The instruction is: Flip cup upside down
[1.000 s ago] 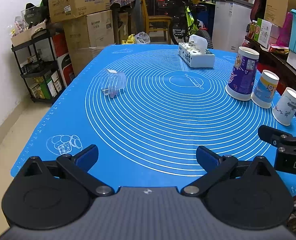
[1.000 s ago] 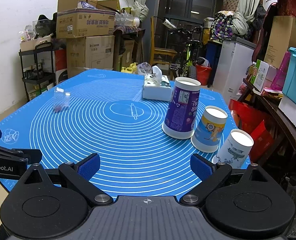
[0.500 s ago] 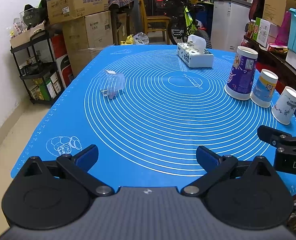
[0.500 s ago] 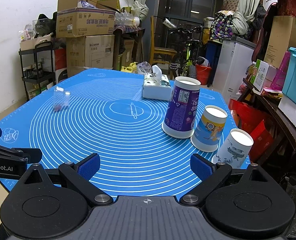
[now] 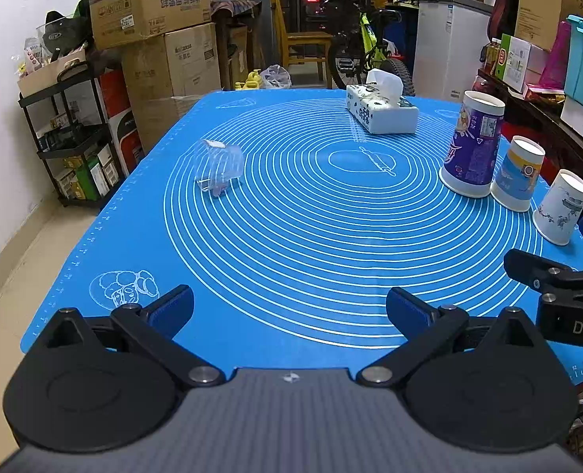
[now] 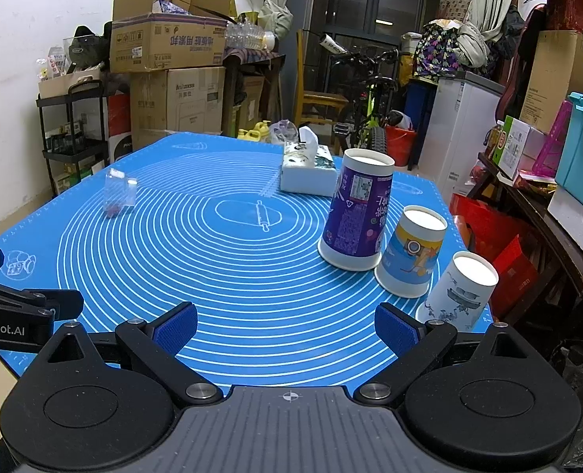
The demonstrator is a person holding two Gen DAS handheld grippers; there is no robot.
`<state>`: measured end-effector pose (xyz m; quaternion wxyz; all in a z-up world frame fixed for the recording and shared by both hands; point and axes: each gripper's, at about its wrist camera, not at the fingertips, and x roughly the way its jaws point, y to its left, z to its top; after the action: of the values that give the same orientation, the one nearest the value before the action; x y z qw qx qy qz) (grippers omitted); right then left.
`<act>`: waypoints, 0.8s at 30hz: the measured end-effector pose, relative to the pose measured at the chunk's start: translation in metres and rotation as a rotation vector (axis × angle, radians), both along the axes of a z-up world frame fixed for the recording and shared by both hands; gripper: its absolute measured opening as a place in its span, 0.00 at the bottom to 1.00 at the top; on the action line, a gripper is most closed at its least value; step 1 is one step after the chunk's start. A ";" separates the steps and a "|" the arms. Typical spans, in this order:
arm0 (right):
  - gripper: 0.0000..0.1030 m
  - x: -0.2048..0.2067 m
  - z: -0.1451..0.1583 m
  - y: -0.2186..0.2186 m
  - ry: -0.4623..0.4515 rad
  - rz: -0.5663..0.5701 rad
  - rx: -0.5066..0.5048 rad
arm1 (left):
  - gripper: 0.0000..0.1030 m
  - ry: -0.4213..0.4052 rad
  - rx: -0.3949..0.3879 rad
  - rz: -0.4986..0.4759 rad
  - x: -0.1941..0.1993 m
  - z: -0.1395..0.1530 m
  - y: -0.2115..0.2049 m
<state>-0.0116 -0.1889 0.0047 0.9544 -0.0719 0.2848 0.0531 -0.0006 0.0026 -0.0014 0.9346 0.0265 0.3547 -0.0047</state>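
Observation:
Three paper cups stand upside down, wide rims on the blue mat [image 5: 291,244], along its right side: a tall purple cup [image 5: 473,144] [image 6: 357,213], a blue and orange cup [image 5: 518,173] [image 6: 412,251] and a white cup with blue drawings [image 5: 562,207] [image 6: 460,289]. My left gripper [image 5: 289,307] is open and empty over the mat's near edge. My right gripper [image 6: 287,329] is open and empty, just in front of the white cup; it also shows at the right edge of the left wrist view [image 5: 559,291].
A small clear plastic container [image 5: 217,169] [image 6: 118,192] lies on the mat's left part. A tissue box [image 5: 382,110] [image 6: 309,165] stands at the far side. Cardboard boxes [image 5: 161,39], a black shelf [image 5: 74,138], a bicycle and side-table clutter surround the table.
The left wrist view has shifted very slightly back from the mat. The cups and right gripper have not moved.

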 end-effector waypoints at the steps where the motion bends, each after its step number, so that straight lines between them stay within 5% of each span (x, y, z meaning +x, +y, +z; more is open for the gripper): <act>1: 0.94 0.000 0.000 0.000 0.000 0.000 0.000 | 0.99 0.000 0.000 0.000 0.000 0.000 0.000; 24: 0.94 0.004 -0.004 0.000 0.010 0.001 -0.002 | 0.99 -0.006 0.017 -0.016 0.003 0.001 -0.004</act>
<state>-0.0078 -0.1886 0.0004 0.9529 -0.0725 0.2895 0.0537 0.0021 -0.0017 0.0001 0.9353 0.0372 0.3517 -0.0089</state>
